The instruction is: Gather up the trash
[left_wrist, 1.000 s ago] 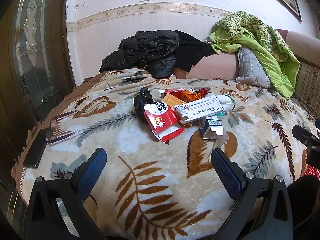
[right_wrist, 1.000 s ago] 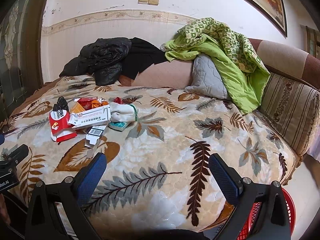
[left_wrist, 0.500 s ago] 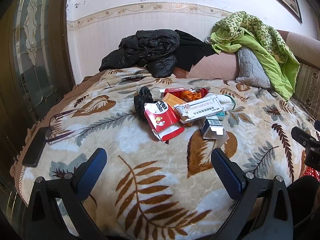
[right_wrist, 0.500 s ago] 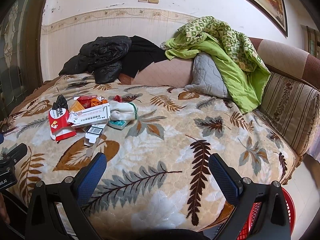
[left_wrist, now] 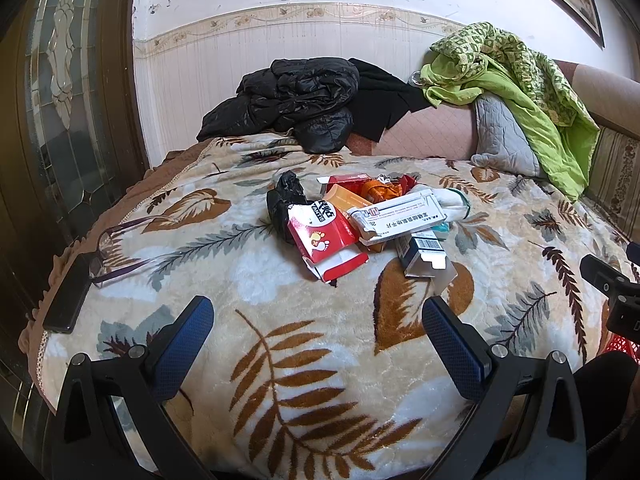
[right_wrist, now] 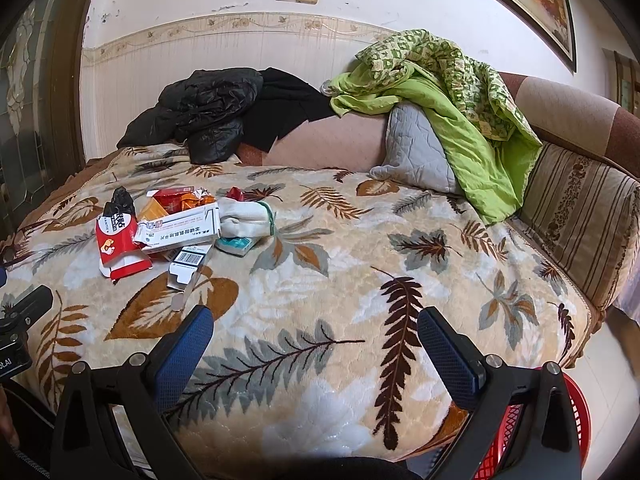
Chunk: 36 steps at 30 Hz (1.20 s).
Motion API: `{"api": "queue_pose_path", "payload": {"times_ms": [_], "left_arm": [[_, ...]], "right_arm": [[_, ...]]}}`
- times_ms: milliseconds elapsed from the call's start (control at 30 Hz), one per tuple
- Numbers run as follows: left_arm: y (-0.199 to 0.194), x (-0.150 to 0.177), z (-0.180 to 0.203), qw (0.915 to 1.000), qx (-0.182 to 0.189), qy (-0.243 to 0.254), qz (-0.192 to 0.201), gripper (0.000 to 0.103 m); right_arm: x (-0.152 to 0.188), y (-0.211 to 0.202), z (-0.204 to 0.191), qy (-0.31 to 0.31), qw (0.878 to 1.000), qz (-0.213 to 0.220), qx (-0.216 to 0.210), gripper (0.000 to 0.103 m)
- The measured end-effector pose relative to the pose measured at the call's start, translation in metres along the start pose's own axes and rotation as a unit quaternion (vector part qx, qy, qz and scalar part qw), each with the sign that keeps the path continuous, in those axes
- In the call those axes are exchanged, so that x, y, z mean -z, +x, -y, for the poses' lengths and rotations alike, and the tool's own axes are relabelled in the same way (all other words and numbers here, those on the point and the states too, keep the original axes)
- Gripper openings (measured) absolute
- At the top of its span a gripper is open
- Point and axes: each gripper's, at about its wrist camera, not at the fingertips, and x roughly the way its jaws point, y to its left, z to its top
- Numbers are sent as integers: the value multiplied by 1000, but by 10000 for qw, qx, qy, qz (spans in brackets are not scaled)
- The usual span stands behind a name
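Observation:
A heap of trash lies on the leaf-patterned bed blanket [left_wrist: 280,360]: a red flattened carton [left_wrist: 324,236], a white medicine box [left_wrist: 394,218], a blue-and-white carton with a barcode [left_wrist: 422,254], a black crumpled bag [left_wrist: 284,200], orange wrappers [left_wrist: 376,192] and a white cloth roll [left_wrist: 444,200]. The same heap shows at the left of the right wrist view, with the red carton [right_wrist: 116,244] and the white box [right_wrist: 180,228]. My left gripper [left_wrist: 318,320] is open and empty, short of the heap. My right gripper [right_wrist: 316,332] is open and empty, right of the heap.
Eyeglasses [left_wrist: 120,240] and a black phone [left_wrist: 66,300] lie at the bed's left edge. A black jacket [left_wrist: 296,100], a grey pillow [right_wrist: 416,152] and a green blanket [right_wrist: 448,92] sit at the back. A red basket [right_wrist: 532,432] stands on the floor at lower right.
Both views have shifted only slightly; the heap sits marginally closer in the left wrist view. Both grippers stay open and empty.

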Motion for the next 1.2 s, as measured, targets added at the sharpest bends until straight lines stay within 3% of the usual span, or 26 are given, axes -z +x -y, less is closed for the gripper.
{"api": "queue_pose_path", "payload": {"times_ms": [267,367,500,567,667,867,1100,1200], "left_arm": [[0,0,0,10000,6,-12,-8,103],[0,1,0,9999,95,-67,-65,103],[3,3,-1,9987,304,-308,-258,103],[4,3,-4,9982,346,-407,-280,102],[3,4,-2,9975,418,-472,-312,95],[18,-4,-15,9934,554,-794,-619,83],[34,-8,-47,9844,669,-1387,-848,78],[39,-10,-51,9835,707,-1405,-890,78]], "right_arm": [[1,3,1,0,10000,-69,-29,103],[-3,11,6,45,9990,-367,-259,103],[-9,25,14,271,9920,-776,-959,98],[-13,35,10,332,9875,-862,-1279,91],[-20,60,-4,500,9739,-1209,-1855,85],[-35,115,-46,799,9516,-1790,-2368,78],[-55,157,-92,456,9572,-1903,-2133,75],[-54,174,-103,331,9601,-1970,-1958,62]]}}
